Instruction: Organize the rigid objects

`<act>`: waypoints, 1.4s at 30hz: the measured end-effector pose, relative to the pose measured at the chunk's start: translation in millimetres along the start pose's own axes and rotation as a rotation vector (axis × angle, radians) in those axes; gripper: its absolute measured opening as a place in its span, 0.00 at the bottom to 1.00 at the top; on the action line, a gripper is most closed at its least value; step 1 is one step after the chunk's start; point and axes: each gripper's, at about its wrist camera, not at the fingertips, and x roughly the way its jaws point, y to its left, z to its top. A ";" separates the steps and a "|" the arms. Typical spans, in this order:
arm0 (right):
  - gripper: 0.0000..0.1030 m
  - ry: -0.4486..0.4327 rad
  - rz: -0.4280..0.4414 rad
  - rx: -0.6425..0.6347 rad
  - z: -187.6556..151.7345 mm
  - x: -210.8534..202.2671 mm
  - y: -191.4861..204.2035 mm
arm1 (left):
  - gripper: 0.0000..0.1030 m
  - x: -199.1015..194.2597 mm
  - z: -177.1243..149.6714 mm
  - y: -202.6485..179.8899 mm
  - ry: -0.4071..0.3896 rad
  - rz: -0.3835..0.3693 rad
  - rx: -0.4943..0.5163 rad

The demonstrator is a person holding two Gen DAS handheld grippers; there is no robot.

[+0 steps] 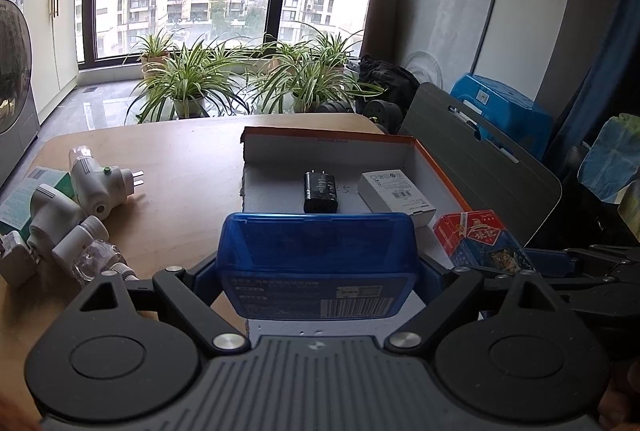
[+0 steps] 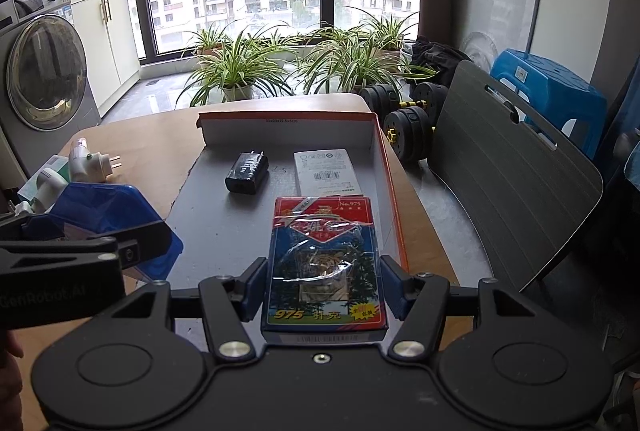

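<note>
My left gripper (image 1: pixel 318 273) is shut on a blue translucent plastic box (image 1: pixel 316 243), held over the near edge of an orange-rimmed cardboard tray (image 1: pixel 440 167). My right gripper (image 2: pixel 325 289) is shut on a red and blue pack of playing cards (image 2: pixel 324 259), held over the tray's (image 2: pixel 384 167) near right part. In the tray lie a black charger (image 1: pixel 320 191) (image 2: pixel 247 173) and a white carton (image 1: pixel 396 197) (image 2: pixel 326 171). The right wrist view shows the left gripper (image 2: pixel 80 251) with the blue box (image 2: pixel 112 215) at the left; the card pack (image 1: pixel 480 239) shows at the right of the left wrist view.
White plug-in devices (image 1: pixel 100 183), small bottles (image 1: pixel 80 239) and green-white cartons (image 1: pixel 36 183) lie on the wooden table (image 1: pixel 180 151) to the left. A grey chair back (image 2: pixel 512 171) stands close on the right, with dumbbells (image 2: pixel 408 111) and potted plants beyond the table.
</note>
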 end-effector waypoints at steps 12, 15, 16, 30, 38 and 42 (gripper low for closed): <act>0.69 0.003 0.000 -0.001 -0.6 1.7 0.6 | 0.91 1.7 -0.5 0.9 0.007 -0.007 -0.006; 0.69 0.004 0.000 -0.001 -1.0 2.6 0.9 | 0.91 1.8 -0.4 0.8 0.007 -0.008 -0.007; 0.69 0.004 0.000 -0.001 -1.0 2.6 0.9 | 0.91 1.8 -0.4 0.8 0.007 -0.008 -0.007; 0.69 0.007 0.000 -0.004 -1.5 3.8 1.8 | 0.91 2.9 -0.9 3.8 0.011 -0.011 -0.010; 0.69 0.008 0.000 -0.007 -1.2 5.3 3.8 | 0.91 2.8 -1.3 6.8 0.012 -0.013 -0.016; 0.69 0.008 0.000 -0.007 -0.6 6.3 5.3 | 0.91 2.0 -1.3 8.1 0.010 -0.013 -0.017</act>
